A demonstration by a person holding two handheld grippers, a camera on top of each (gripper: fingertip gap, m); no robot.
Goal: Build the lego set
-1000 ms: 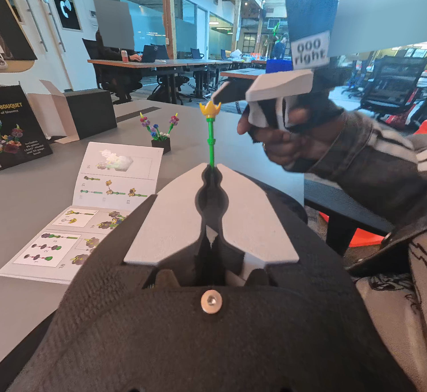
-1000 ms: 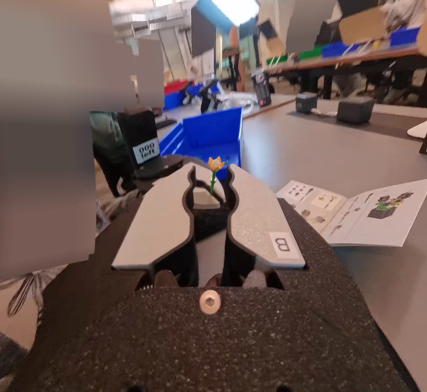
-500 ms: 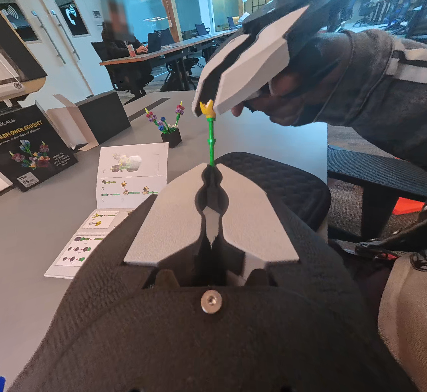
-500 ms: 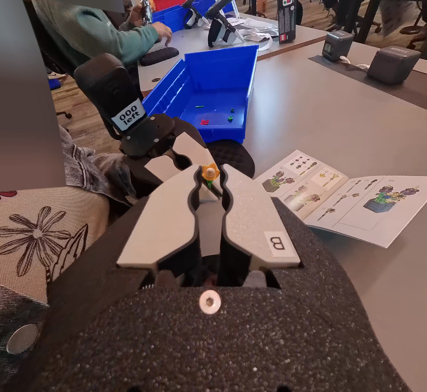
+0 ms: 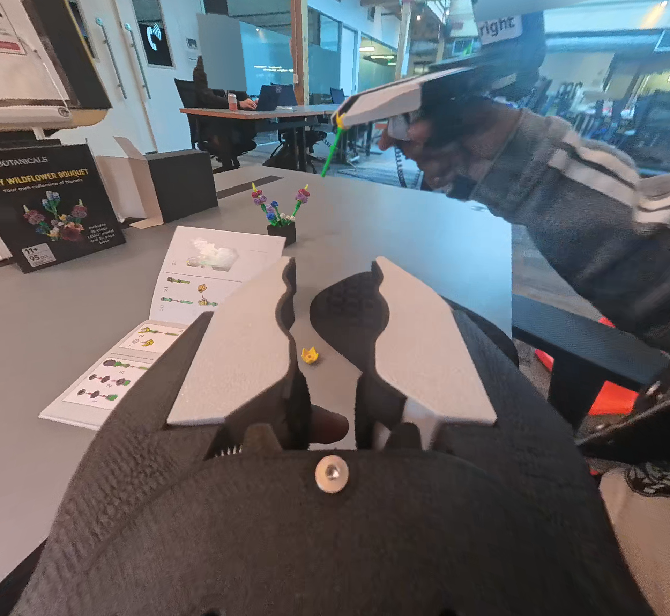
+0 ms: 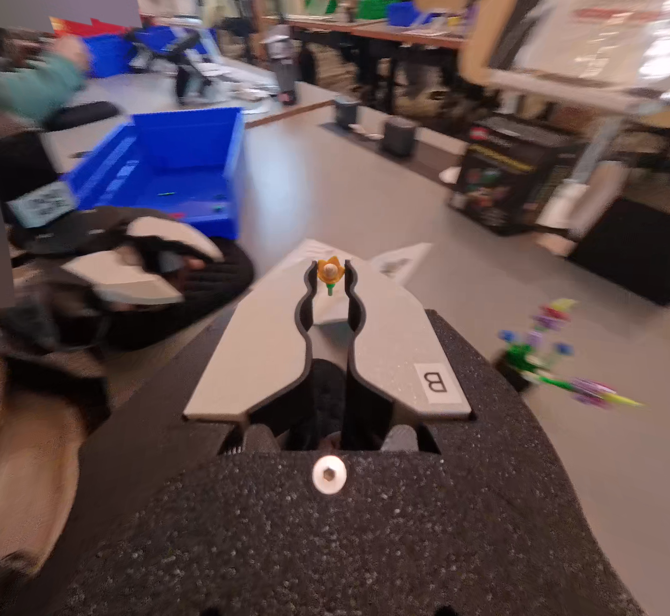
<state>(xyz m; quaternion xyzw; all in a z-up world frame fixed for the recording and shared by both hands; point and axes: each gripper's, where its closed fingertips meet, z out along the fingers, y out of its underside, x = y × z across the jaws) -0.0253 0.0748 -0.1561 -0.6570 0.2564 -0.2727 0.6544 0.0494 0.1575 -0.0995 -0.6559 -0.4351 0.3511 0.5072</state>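
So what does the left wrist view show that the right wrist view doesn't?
Only the left wrist view shows a loose yellow petal piece on the grey table between the open left hand-held gripper. Only the right shows the blue bin. Both show the flower stem held in the right hand-held gripper, the potted bouquet and the instruction booklet.

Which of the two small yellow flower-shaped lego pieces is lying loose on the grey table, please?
The stemless yellow flower piece between the open left gripper's fingers; the other tops the green stem the right gripper grips.
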